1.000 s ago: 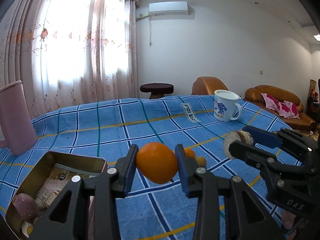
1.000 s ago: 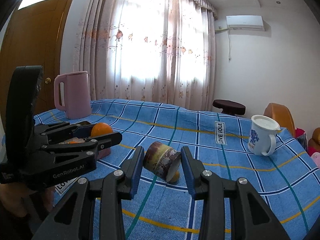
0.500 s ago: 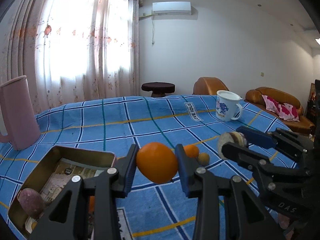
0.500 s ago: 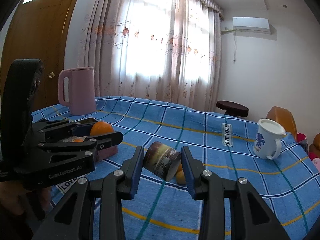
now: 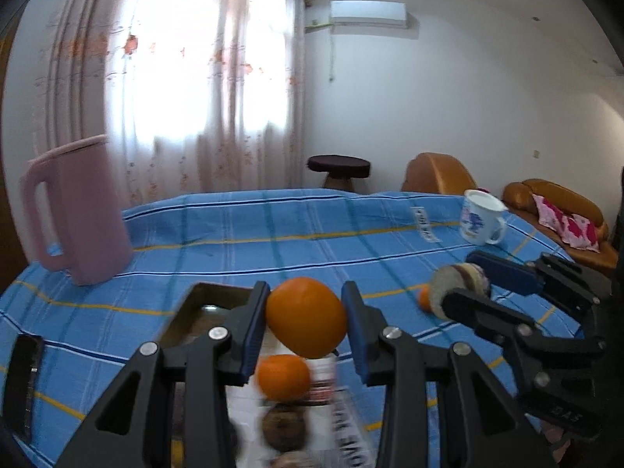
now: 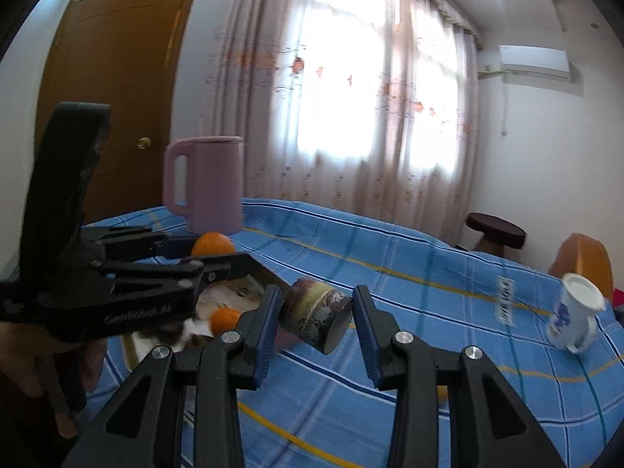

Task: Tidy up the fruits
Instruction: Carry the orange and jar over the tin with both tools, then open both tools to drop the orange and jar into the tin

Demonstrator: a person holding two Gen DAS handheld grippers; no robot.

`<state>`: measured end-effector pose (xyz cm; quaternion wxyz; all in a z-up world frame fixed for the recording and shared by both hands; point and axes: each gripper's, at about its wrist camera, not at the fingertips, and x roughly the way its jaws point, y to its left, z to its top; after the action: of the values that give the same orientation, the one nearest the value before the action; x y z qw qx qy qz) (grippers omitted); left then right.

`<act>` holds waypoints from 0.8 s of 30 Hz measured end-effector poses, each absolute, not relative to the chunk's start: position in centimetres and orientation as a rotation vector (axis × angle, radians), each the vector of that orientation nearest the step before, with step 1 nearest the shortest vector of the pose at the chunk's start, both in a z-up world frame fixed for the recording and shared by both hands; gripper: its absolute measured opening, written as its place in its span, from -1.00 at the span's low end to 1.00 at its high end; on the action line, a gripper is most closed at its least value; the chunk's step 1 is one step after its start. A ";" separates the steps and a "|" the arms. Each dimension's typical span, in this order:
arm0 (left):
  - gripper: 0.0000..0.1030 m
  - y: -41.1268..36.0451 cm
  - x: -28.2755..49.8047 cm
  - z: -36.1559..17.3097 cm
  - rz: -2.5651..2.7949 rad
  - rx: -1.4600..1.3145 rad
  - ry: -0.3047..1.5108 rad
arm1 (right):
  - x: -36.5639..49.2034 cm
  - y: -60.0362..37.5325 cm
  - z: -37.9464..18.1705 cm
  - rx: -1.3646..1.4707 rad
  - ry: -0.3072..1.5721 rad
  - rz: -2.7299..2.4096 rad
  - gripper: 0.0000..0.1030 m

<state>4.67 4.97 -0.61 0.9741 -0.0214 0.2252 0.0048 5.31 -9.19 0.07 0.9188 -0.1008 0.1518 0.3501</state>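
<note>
My left gripper (image 5: 306,321) is shut on a large orange (image 5: 306,318), held above a metal tin box (image 5: 202,292) on the blue checked cloth. Inside the box lie a smaller orange (image 5: 282,376) and a dark brown fruit (image 5: 284,427). My right gripper (image 6: 316,319) is shut on a brown-and-cream cut piece of fruit (image 6: 316,318), carried in the air just right of the box (image 6: 261,273). In the right wrist view the left gripper (image 6: 218,253) with its orange (image 6: 212,243) hangs over the box. One small orange (image 5: 424,298) lies on the cloth behind the right gripper (image 5: 464,284).
A pink kettle (image 5: 78,210) stands at the back left of the table. A white mug (image 5: 481,222) with a blue print sits at the far right. A dark flat object (image 5: 23,382) lies at the left edge. A stool (image 5: 338,167) and sofas stand beyond the table.
Both grippers have moved left with their loads. The left one, formerly right of the box, is now over it, and the kettle has come further into view.
</note>
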 end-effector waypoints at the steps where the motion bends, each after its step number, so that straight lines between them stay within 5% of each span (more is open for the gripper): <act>1: -0.23 5.6 4.7 -0.5 0.019 -0.042 0.455 | 5.2 -8.6 0.1 -0.209 0.313 0.734 -0.23; 24: -0.24 13.5 6.8 -2.9 0.153 -0.110 0.591 | 3.0 1.3 -3.4 -0.288 0.485 0.950 -0.23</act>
<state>6.84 13.53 -2.86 0.9524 -0.0541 0.2906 0.0751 3.00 1.34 -3.41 0.8514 -0.1369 0.2302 0.4511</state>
